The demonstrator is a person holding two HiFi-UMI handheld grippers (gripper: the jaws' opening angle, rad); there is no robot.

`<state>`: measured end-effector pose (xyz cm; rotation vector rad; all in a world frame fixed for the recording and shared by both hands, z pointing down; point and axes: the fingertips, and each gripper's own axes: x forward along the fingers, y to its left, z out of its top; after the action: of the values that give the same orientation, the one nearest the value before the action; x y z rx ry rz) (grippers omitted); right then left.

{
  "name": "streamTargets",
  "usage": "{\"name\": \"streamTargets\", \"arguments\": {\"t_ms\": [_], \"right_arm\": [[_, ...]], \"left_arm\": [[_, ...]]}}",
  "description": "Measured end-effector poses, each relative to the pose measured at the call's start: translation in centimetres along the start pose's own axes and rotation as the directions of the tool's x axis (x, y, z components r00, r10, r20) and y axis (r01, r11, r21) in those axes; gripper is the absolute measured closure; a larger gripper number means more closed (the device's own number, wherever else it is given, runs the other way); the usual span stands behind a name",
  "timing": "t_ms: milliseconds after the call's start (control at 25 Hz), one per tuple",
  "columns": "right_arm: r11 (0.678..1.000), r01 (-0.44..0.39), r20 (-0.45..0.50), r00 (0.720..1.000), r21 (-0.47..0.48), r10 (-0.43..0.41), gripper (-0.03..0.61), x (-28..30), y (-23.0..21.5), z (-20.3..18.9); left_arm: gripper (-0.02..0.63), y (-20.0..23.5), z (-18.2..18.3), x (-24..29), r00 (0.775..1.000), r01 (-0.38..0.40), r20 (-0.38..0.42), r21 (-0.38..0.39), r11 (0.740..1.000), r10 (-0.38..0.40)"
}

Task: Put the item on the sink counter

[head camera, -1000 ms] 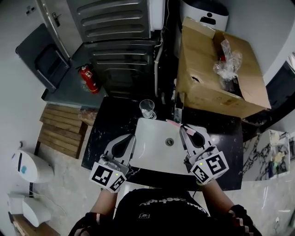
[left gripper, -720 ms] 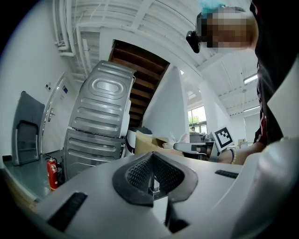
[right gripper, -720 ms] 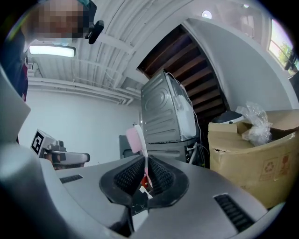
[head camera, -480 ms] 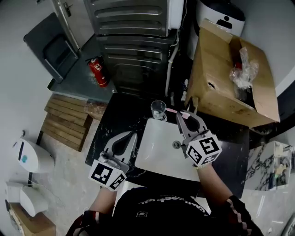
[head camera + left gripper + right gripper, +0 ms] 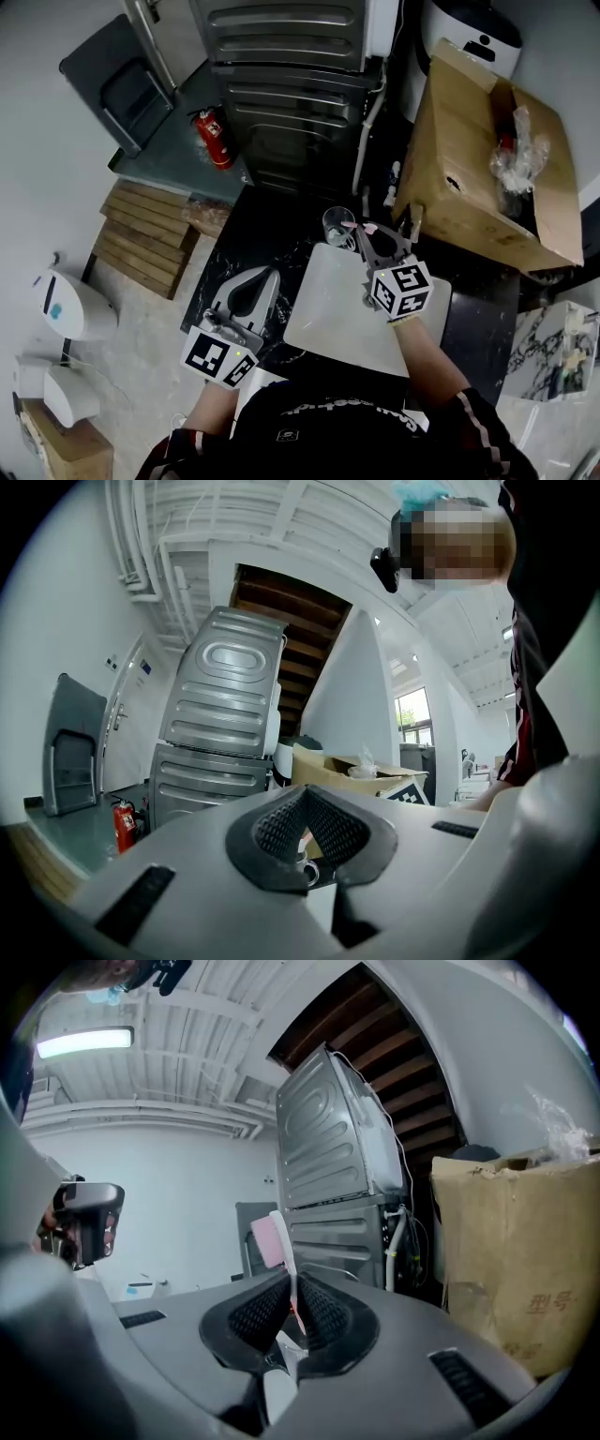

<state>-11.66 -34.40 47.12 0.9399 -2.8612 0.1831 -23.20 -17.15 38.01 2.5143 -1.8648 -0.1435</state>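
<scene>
- Toothbrush [image 5: 272, 1239]: slim white handle, flat pink oblong head; long axis close to upright in the right gripper view, head topmost, leaning slightly left.
- Pinched low on the handle between the ribbed black pads of right gripper [image 5: 291, 1302], jaws nearly closed on it.
- Held above the far rim of sink [image 5: 328, 300], a smooth white rectangle set in black veined counter [image 5: 253, 234], just beside clear round glass [image 5: 338, 225].
- Left gripper [image 5: 260, 274]: fully closed, nothing held, left of sink.
</scene>
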Motion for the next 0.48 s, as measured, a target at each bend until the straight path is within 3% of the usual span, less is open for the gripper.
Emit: {"name": "streamTargets", "arguments": {"t_ms": [480], "right_arm": [[1.000,-0.003,-0.124,0.992,-0.003,0.003,0.523,4.2,-0.8,-5.9]], "left_arm": [[0.600,1.0,-0.5,-0.5,0.999,-0.032,-0.025,0.001,1.000,0.032]]}}
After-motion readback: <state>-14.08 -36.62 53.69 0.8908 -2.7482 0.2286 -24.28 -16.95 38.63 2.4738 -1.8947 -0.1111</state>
